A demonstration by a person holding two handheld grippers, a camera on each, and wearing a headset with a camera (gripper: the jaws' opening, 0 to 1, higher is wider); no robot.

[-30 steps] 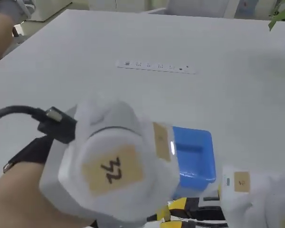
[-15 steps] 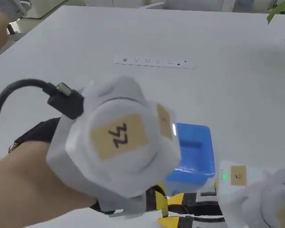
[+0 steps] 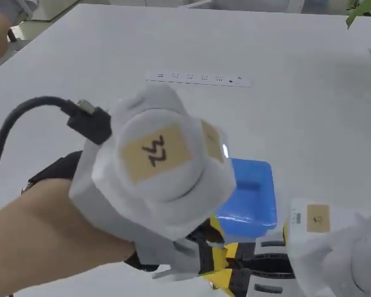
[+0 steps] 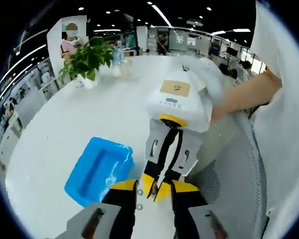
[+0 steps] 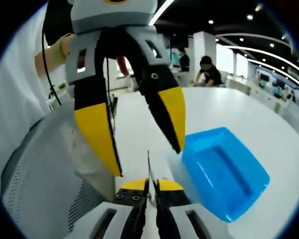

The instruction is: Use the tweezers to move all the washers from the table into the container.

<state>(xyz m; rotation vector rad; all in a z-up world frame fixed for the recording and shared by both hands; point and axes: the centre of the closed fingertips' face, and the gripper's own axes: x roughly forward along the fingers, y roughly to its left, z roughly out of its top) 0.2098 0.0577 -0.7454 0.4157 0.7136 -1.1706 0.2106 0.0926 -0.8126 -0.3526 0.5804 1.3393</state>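
Tweezers: a thin dark tip of the tweezers [image 5: 148, 167] rises from between the right gripper's fingers; it stands in the gap between the left gripper's two fingers.
Right gripper: the right gripper [image 5: 150, 182] has its yellow-tipped fingers [image 5: 134, 186] pressed narrow on the tweezers. In the left gripper view it points straight at the camera, with its fingertips between the left gripper's own.
Left gripper: the left gripper [image 4: 154, 189] faces the right one tip to tip. Its fingers [image 5: 97, 134] are spread wide and hold nothing.
Container: the blue rectangular container [image 3: 253, 198] sits on the worktop near its near edge, just beyond the two grippers and on the right gripper's side. Its inside is not clear enough to tell what it holds.
Worktop: the white worktop [image 3: 297, 124] has a white power strip [image 3: 198, 78] lying flat toward its far edge, well apart from the container.
Surroundings: a potted plant [image 4: 87, 59] stands at a far corner of the worktop. A grey mesh chair back [image 4: 229, 169] shows beneath the grippers, off the near edge.
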